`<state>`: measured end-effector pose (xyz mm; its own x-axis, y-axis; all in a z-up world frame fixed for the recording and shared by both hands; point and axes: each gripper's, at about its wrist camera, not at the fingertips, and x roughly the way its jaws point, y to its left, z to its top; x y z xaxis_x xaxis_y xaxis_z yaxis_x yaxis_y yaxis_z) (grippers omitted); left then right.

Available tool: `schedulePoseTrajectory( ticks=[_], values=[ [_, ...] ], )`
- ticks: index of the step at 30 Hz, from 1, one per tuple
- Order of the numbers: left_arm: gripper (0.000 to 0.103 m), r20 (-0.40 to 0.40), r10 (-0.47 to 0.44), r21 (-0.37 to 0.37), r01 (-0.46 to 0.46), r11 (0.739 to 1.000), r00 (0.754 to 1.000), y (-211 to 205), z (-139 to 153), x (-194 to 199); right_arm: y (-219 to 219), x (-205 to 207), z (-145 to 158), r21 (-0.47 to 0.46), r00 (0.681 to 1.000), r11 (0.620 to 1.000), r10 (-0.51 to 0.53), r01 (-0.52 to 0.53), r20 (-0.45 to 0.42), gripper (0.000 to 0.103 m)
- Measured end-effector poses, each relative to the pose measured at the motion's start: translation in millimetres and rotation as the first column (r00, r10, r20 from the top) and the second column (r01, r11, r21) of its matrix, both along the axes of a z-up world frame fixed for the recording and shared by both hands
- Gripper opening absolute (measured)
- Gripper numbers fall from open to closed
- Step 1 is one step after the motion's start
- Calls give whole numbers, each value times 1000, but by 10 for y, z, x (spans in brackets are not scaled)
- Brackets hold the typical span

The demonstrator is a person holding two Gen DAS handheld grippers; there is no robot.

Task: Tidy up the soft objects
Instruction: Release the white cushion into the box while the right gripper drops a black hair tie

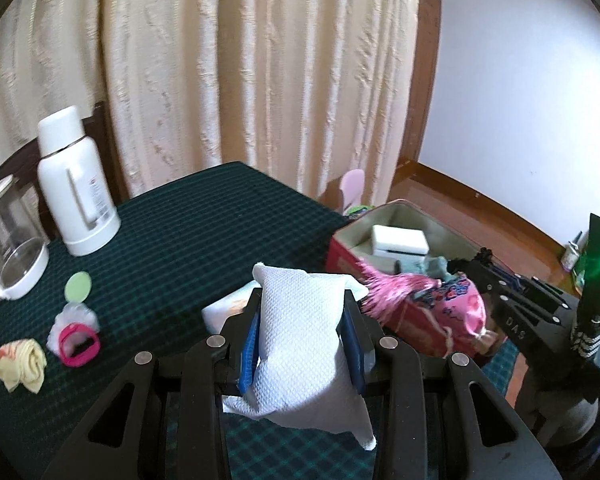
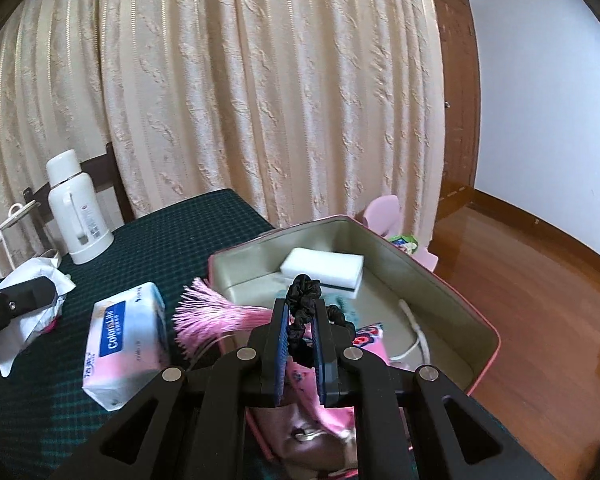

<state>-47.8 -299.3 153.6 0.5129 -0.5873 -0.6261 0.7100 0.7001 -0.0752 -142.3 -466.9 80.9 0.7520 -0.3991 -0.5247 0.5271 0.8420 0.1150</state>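
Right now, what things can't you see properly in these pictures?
- Tissue pack, left wrist view: mostly hidden behind the white cloth in the left tongs.
- Glass jug, left wrist view: cut off by the left edge.
- Pink box bottom, right wrist view: partly hidden by the black scrunchie and right tongs.

Left gripper (image 1: 303, 320) clamps white paper towel (image 1: 296, 344) above green checked tablecloth (image 1: 188, 236); right gripper (image 1: 476, 268) over pink box (image 1: 342, 250); white thermos (image 1: 76, 196) far left
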Motion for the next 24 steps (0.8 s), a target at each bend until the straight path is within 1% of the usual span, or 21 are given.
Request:
schedulePoseTrajectory(
  ticks=[3,4,6,7,8,16,21,24],
  values=[
    [37,-1,-25,3,25,1000,1000,-136,4,-21,-87,-39,-12,11,1000,1000,-26,26,-3,13],
    [37,-1,-29,3,29,1000,1000,-163,10,-27,-111,-41,-19,14,1000,999,-30,30,-6,16],
    [37,-4,-44,4,44,999,999,-240,5,-34,-154,-49,-35,17,999,999,-39,40,-12,26],
    [37,-6,-53,5,53,999,999,-286,5,-39,-173,-60,-42,18,999,999,-45,45,-13,39],
    [37,-8,-60,5,60,998,998,-317,3,-48,-191,-76,-46,20,999,999,-49,49,-10,46],
    [37,-9,-119,6,119,993,993,-635,36,-111,-360,-224,-82,42,997,996,-83,82,6,46],
    [37,-25,-157,-1,157,988,987,-808,29,-140,-445,-346,-92,69,994,993,-97,94,44,46],
    [37,-43,-182,-7,182,983,982,-922,3,-137,-450,-386,-100,71,994,993,-99,95,50,47]
  ],
)
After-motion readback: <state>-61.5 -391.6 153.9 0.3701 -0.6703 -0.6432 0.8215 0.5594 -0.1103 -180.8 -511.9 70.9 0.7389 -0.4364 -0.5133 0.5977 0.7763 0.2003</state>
